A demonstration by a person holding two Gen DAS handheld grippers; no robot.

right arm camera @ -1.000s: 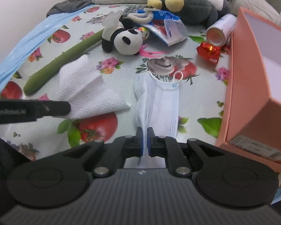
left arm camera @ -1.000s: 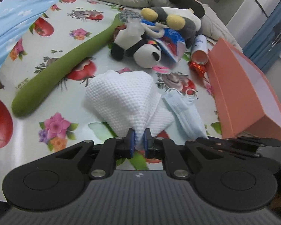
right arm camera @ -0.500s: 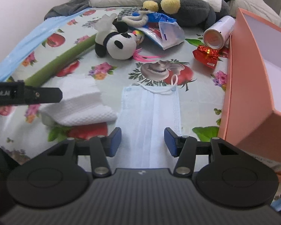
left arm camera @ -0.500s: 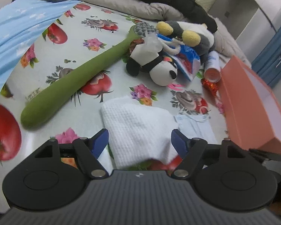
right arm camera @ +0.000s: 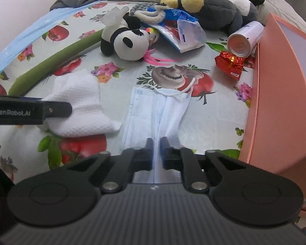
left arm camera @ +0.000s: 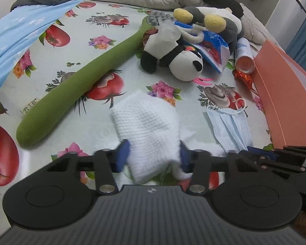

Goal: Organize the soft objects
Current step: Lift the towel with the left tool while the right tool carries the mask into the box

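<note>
The white waffle-weave cloth [left arm camera: 151, 130], low and centre in the left view, sits bunched between the left gripper [left arm camera: 153, 156], whose jaws have just been closing onto it. Right of it, the pale blue pleated face mask [right arm camera: 159, 110] is pinched by the clenched right gripper [right arm camera: 156, 144], probably for moving to the open salmon-pink cardboard box [right arm camera: 279, 106] at the frame's right.
</note>
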